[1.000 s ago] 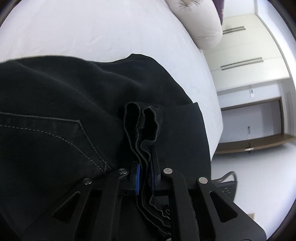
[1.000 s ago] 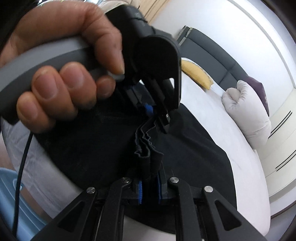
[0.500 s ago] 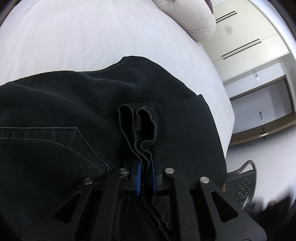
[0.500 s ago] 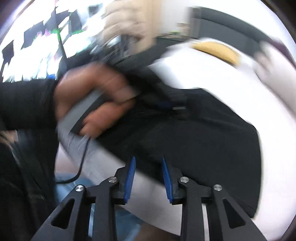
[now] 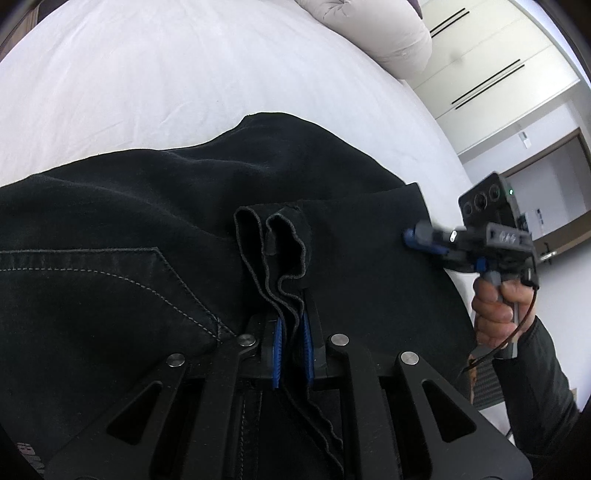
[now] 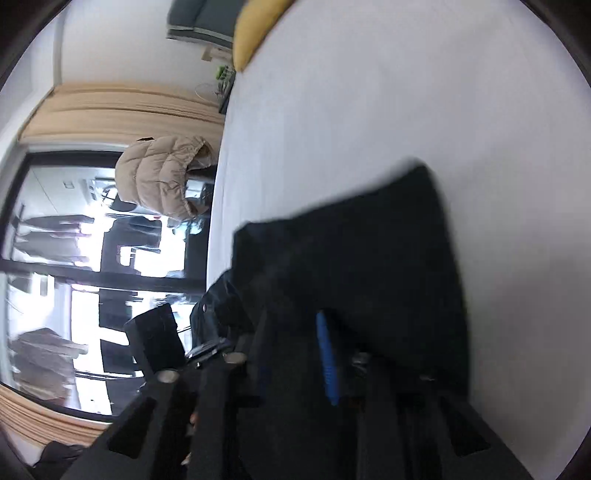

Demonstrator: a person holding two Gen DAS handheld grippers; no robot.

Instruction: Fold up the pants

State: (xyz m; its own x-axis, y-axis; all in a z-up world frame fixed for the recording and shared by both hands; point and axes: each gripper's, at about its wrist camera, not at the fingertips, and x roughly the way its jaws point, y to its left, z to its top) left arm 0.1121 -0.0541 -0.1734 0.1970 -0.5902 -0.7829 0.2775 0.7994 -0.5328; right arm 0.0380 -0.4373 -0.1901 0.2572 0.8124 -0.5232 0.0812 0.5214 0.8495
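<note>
Left wrist view: our left gripper (image 5: 291, 341) is clamped on a bunched hem of the black pants (image 5: 129, 229), which are spread on the white bed (image 5: 166, 74). The right gripper (image 5: 415, 236) now touches the fabric's edge at 3 o'clock — absent a second ago.

Right wrist view: blurred — right gripper (image 6: 295, 362) has rolled, jaws closing over the pants (image 6: 369, 251), which run toward 12 o'clock.

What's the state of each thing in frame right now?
left gripper: shut on bunched hems of the pants.
right gripper: closing at the pants' right edge; contact blurred.
pants: black, partly folded, lying on the bed.
bed: white sheet, smooth.
pillow: at the bed's far end.
</note>
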